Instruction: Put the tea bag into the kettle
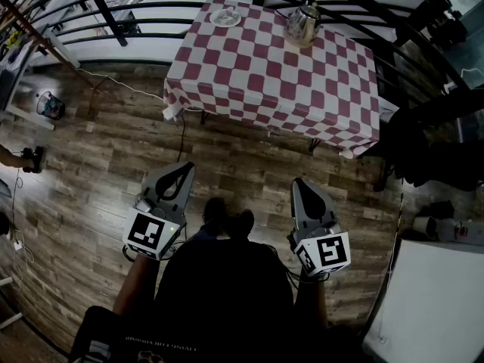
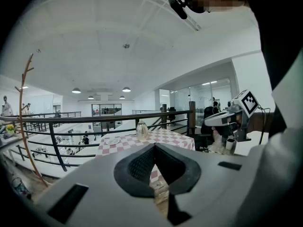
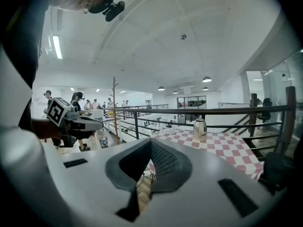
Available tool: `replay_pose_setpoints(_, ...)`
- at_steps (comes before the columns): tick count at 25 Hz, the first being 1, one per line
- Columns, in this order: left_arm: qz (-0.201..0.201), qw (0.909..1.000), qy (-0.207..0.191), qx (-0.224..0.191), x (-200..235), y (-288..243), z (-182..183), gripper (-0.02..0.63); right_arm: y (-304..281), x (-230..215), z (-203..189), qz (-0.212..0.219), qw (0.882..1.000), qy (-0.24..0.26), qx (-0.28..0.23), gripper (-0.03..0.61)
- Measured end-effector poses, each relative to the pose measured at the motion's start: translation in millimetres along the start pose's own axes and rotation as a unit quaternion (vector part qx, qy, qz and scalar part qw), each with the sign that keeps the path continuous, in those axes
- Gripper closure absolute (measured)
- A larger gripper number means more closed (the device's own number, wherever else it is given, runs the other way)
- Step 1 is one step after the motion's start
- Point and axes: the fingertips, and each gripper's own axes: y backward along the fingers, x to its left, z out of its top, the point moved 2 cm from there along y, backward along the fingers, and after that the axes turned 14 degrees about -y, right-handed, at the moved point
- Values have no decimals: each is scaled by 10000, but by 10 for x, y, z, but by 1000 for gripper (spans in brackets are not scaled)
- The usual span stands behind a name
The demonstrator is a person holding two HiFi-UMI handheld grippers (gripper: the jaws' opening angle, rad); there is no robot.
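Could not make out the tea bag; saw only a blurred speck on the round white plate. Found the shiny, rounded metal kettle near it, at the far side of the checked-cloth desk. Held left claw and right claw nearly level, well short of the desk, each pressed together, empty.

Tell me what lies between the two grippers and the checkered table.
The head view shows only wooden floor and a thin cable between the left gripper, the right gripper and the table.
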Motion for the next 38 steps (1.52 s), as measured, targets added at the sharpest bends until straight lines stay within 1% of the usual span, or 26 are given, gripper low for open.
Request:
replay_pose_setpoints(10,-60,9999,127,-22,256,18,-146,609,-232,172,-19,-24,10000,62,23,563)
replay_pose_setpoints(14,-63,9999,140,-2,383,28,-219,608,-340,247,-18,46,10000,-78,-40,563)
replay_pose_setpoints(17,-49,9999,137,13,494,28,-283,609,-452,293,-25,134,9999,-97,-31,560)
replay_pose_setpoints(24,-66,9998,189,-33,819,-9,-412,609,-772,421,6,134,9999,-8,1,560)
replay_pose_setpoints(31,-19,9997,247,17,1074,-93,-521,609,-1065,431,5,101,9999,-23,63,560)
replay_pose_setpoints(38,69,9995,308,71,1282,-243,-565,609,-1397,372,121,197,9997,5,110,560)
